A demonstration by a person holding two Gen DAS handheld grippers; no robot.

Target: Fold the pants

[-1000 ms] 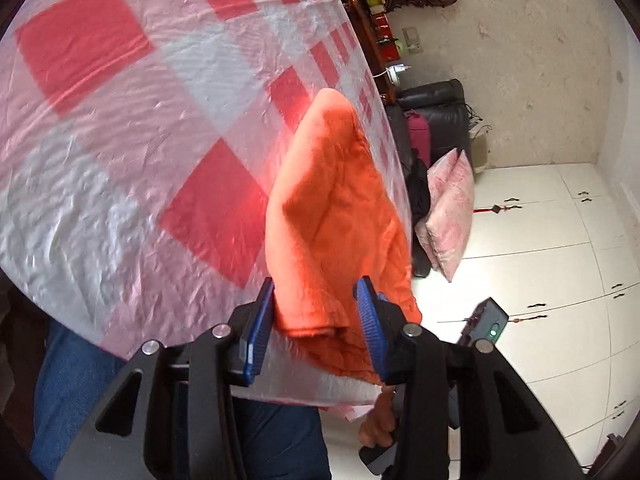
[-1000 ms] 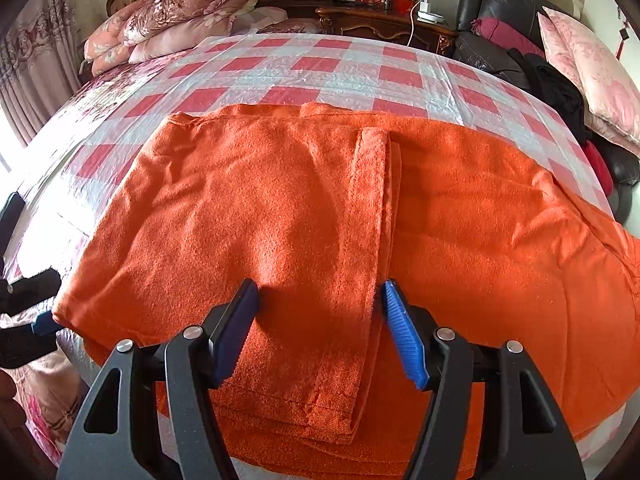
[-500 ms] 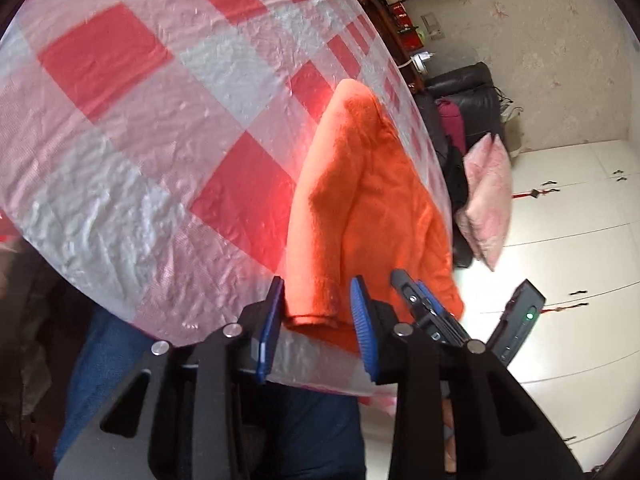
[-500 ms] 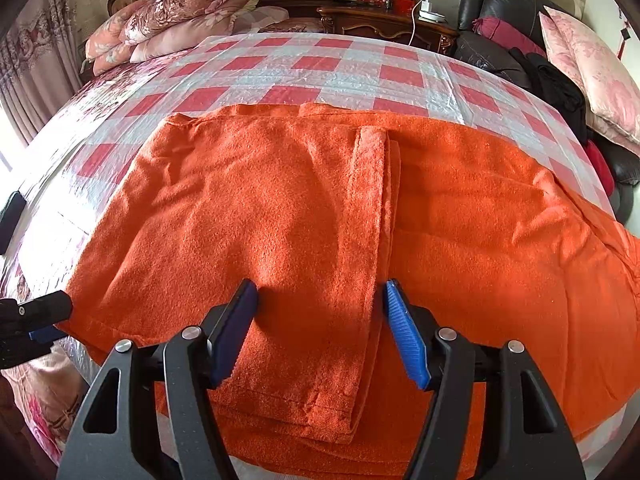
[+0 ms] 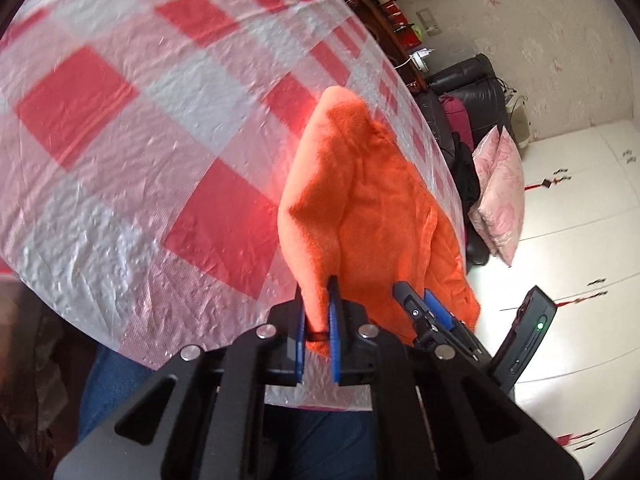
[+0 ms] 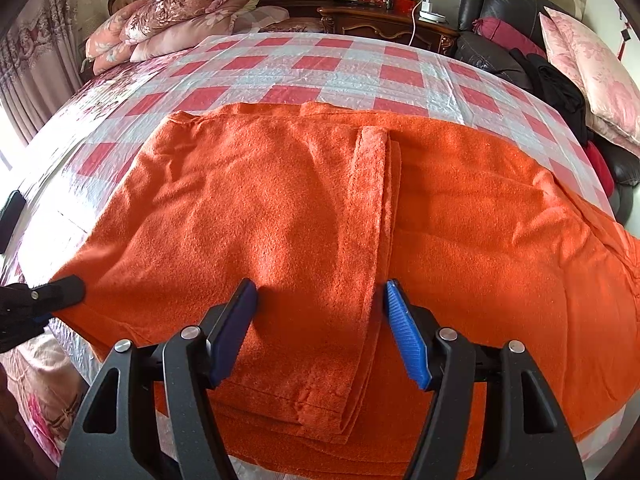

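The left gripper (image 5: 318, 320) has its blue-padded jaws drawn narrow and closing on a corner of the orange fleece pants (image 5: 372, 208), with the cloth pinched between the pads at the lower middle of the left wrist view. From that pinch the fabric rises in a soft peak toward the centre of the frame, lifted off the bed. In the right wrist view that same gripper shows as a dark shape at the left edge, at the pants' left corner.

The right gripper (image 6: 320, 320) holds its jaws wide, one blue pad to each side of a folded orange leg. Whether the pads touch the cloth I cannot tell, but nothing is squeezed between them. The pants (image 6: 288, 208) spread across most of that frame, with one folded layer lying on top, its hemmed edge running down the middle.

Under the pants lies the red-and-white checked plastic sheet (image 6: 328, 68) covering the bed. Flowered pink pillows (image 6: 172, 12) are heaped at the upper left by the tufted headboard, a dark wooden nightstand (image 6: 384, 20) stands at the upper middle, and a black leather chair (image 6: 500, 8) with a pink cushion fills the upper right.
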